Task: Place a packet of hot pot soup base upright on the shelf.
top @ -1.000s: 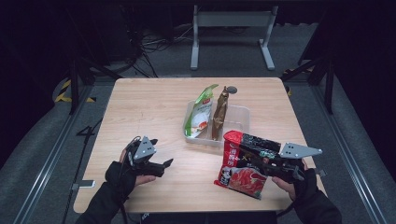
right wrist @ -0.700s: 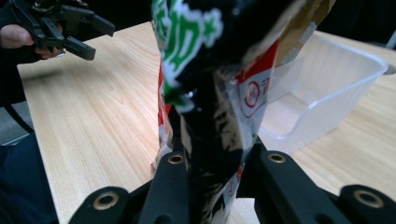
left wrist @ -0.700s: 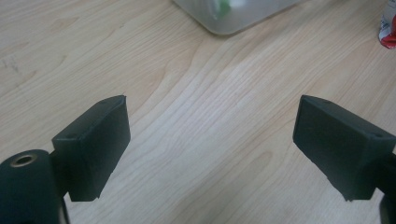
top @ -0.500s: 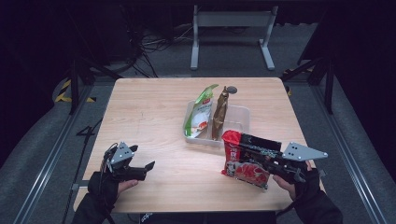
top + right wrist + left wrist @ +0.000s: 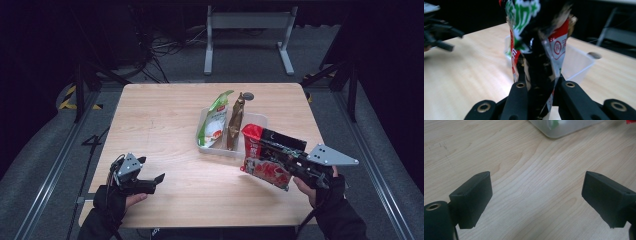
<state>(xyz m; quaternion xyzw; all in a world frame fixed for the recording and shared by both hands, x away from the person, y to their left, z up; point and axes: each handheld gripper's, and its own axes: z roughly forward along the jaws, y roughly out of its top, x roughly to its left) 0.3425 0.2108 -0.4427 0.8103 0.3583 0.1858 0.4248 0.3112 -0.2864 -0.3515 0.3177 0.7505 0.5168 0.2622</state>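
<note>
Withdrawn to the table edge [image 5: 200,224], left tongs [image 5: 156,181] gape; right tongs [image 5: 272,155] clamp red packet [image 5: 265,157].

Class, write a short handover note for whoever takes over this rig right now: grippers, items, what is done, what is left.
Right gripper: shut on the red packet, held above the table beside the clear tub.
Left gripper: open, holding nothing, low over the table near its front left corner.
Done: green packet and brown packet stand in the tub.
Left: probably place the red packet in the tub.
</note>
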